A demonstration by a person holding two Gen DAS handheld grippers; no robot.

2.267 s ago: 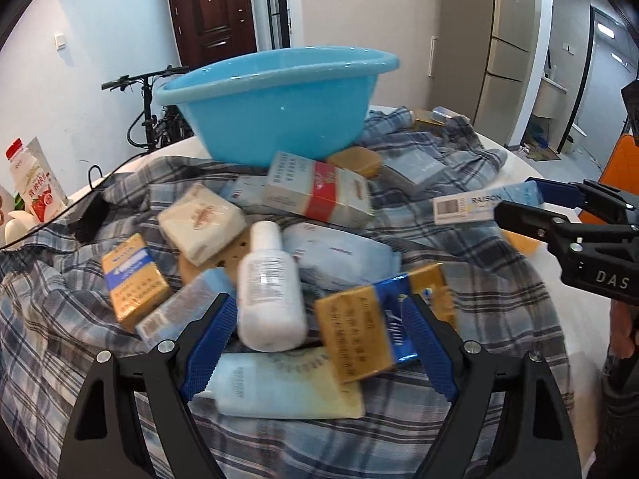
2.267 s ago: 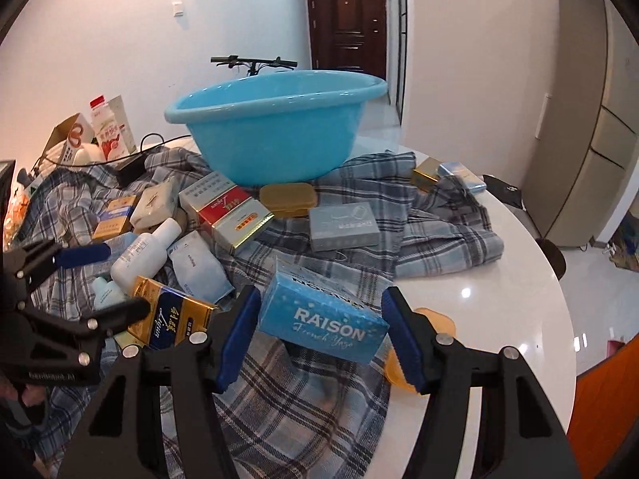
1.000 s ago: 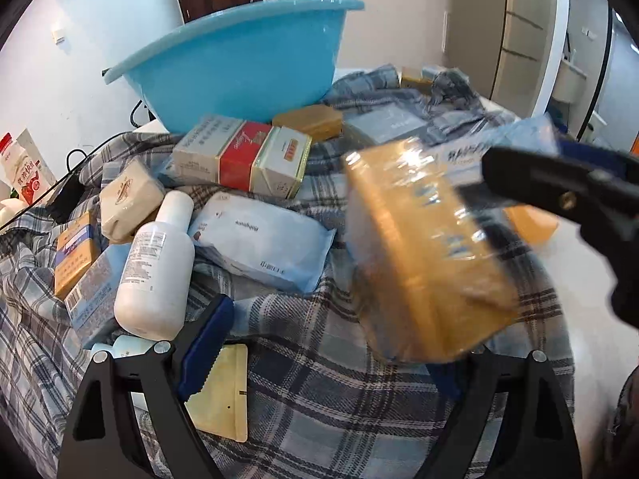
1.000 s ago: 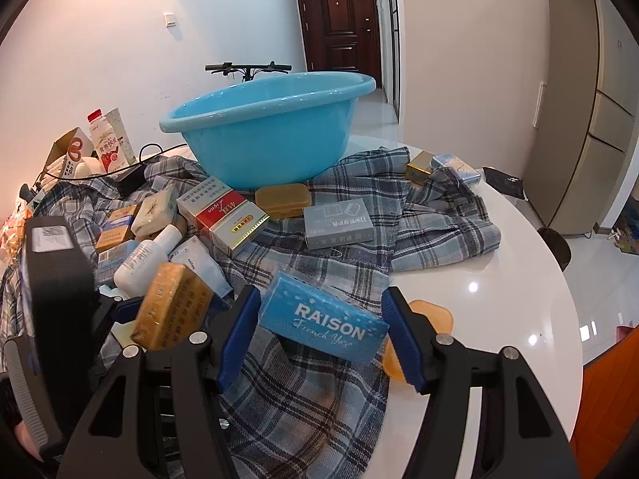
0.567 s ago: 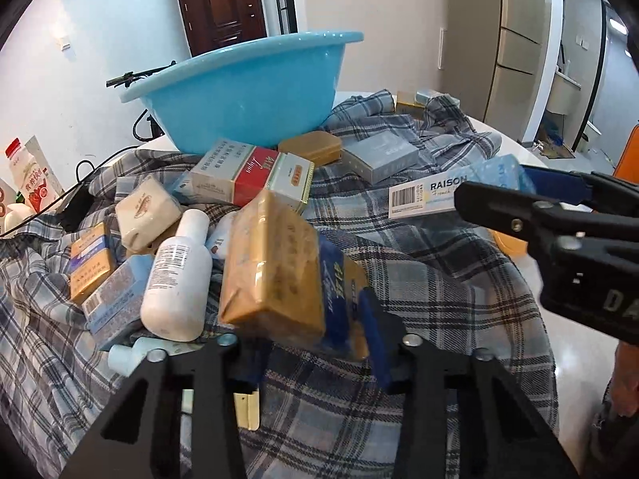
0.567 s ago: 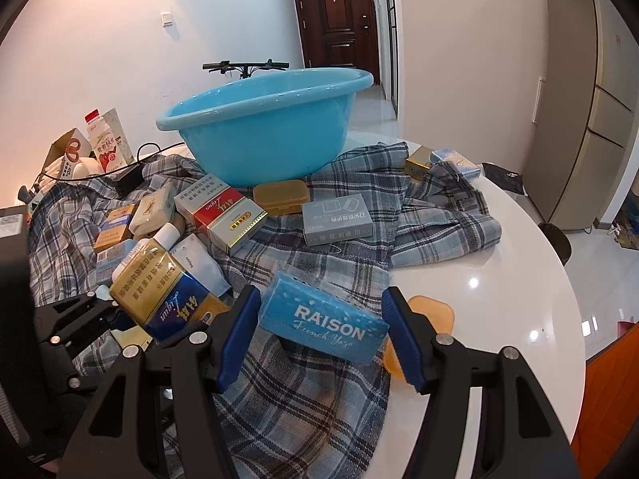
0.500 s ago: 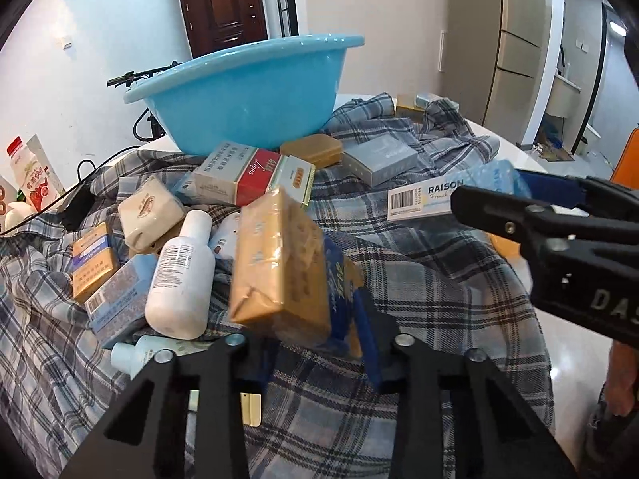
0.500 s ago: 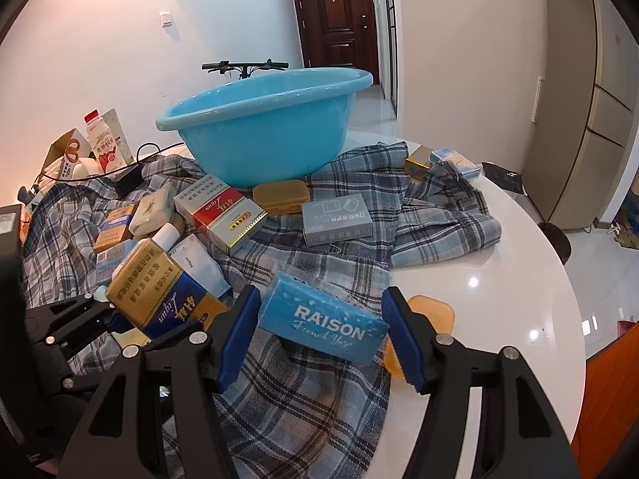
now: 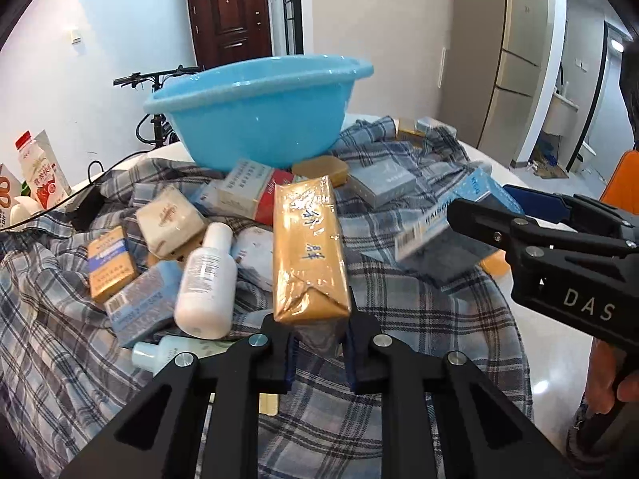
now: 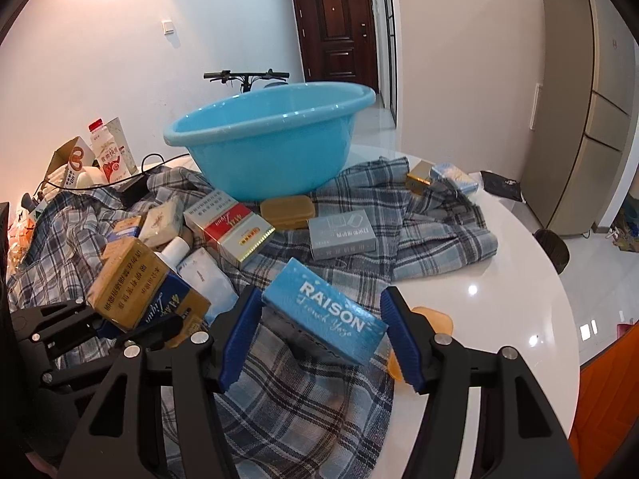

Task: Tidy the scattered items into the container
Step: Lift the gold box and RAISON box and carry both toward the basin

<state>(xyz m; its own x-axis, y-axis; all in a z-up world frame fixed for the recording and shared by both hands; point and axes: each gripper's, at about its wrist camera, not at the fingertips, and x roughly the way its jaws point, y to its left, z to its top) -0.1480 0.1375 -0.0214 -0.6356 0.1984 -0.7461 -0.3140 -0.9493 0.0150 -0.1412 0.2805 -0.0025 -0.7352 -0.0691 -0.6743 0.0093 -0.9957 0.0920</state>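
Left wrist view: the left gripper sits at lower centre of the frame, its jaws drawn in tight on the near end of a gold carton; the carton stands on end between the pads and rises toward the middle of the frame, clear of the cloth. The jaws have just been closing, with the carton between them. The blue basin stands upright at upper centre on the far part of a plaid cloth that covers much of a white round table. Loose items lie on the cloth between the basin and the gripper: a white bottle left of the carton, a cream soap bar beyond it, a small gold-and-blue box at left, a red-and-white carton just below the basin, an amber soap case beside it, and a grey box to the right. Right wrist view: the right gripper occupies lower centre, its blue pads pressed on both ends of a light blue box marked RAISON, which is held tilted and appears to be lifted off the cloth. The same gripper enters the left view from the right edge with that box in its grip, and a hand shows on its handle at lower right. A milk carton stands at left of the frame, off the cloth. Whether the basin contains anything cannot be determined from either view.
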